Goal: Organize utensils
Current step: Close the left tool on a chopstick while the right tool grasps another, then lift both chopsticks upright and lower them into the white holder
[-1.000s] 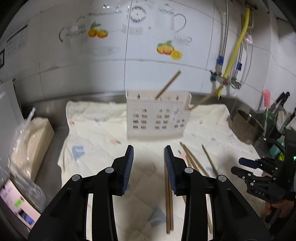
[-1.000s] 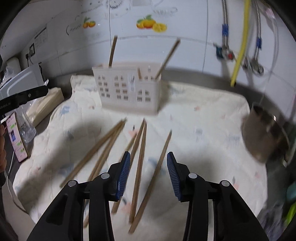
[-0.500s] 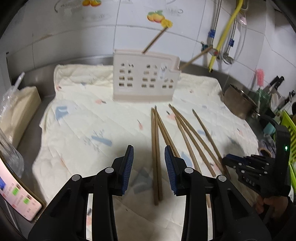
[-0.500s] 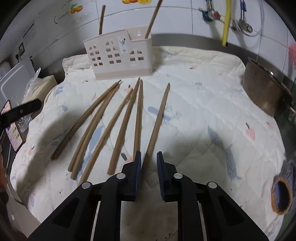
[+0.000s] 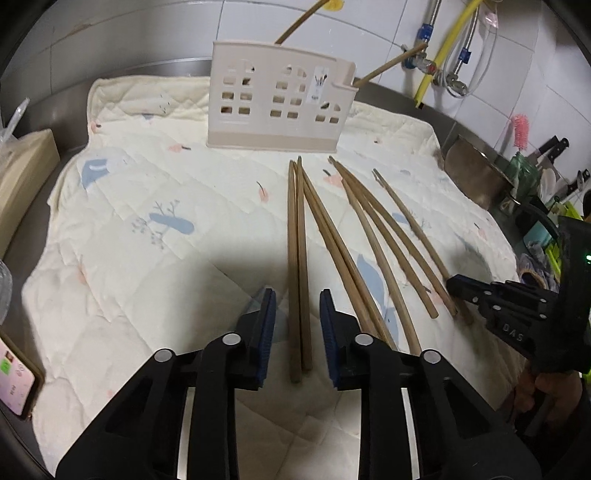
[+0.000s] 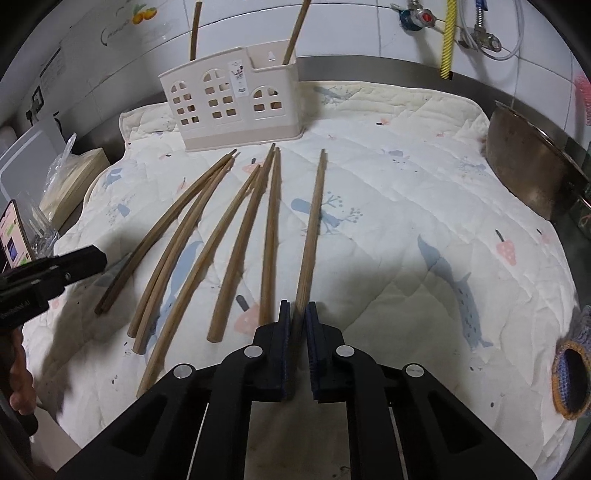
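Observation:
Several brown chopsticks lie fanned on a quilted cloth (image 5: pixel 147 184) in front of a cream utensil holder (image 5: pixel 277 99) (image 6: pixel 229 107), which has two chopsticks (image 6: pixel 194 29) standing in it. My left gripper (image 5: pixel 297 325) hangs low over the leftmost pair of chopsticks (image 5: pixel 297 258). Its jaws are closing with the pair between them, and a gap still shows on each side. My right gripper (image 6: pixel 297 325) is shut on the near end of the rightmost chopstick (image 6: pixel 314 221). In the left wrist view the right gripper (image 5: pixel 456 286) shows at the right edge.
A metal pot (image 6: pixel 528 170) stands at the cloth's right edge, with a knitted item (image 6: pixel 572 380) nearer. A phone (image 6: pixel 14 240) and a tan box (image 5: pixel 26 166) sit to the left. Pipes and a yellow hose (image 5: pixel 443 48) run down the tiled wall behind.
Both grippers came down toward the cloth and the chopsticks. The right jaws closed onto the rightmost chopstick's end. The left jaws narrowed around the leftmost pair.

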Demonstrator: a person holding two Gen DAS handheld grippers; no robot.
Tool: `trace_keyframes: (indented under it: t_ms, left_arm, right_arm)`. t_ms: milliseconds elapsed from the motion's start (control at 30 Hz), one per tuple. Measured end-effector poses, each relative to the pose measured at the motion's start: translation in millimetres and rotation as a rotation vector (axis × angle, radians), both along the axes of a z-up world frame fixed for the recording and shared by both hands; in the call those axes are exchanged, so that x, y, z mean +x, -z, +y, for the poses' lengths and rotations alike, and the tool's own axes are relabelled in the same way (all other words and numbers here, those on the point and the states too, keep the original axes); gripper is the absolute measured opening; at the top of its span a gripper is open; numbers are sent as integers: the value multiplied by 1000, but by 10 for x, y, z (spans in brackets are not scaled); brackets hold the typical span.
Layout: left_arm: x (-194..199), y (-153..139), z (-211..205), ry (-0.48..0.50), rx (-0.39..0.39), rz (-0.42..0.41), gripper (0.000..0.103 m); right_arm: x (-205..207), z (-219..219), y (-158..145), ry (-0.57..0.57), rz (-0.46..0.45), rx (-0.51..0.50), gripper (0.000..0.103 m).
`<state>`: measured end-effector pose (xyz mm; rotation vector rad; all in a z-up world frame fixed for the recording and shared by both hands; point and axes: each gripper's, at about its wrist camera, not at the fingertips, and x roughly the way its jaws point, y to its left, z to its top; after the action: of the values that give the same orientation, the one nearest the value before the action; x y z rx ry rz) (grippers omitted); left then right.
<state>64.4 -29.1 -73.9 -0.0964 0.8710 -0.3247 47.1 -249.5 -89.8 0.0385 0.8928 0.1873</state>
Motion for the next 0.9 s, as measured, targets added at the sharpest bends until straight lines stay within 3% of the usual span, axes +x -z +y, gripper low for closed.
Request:
trace_keyframes:
  t_ms: [267, 900]
  left_arm:
    - [148, 141, -10, -19, 1, 41, 10]
    - [261, 157, -59, -36, 28, 65, 10]
  right_arm:
    - [-34, -59, -39, 17, -30, -41, 8]
    - [-17, -42, 9, 6, -17, -32, 8]
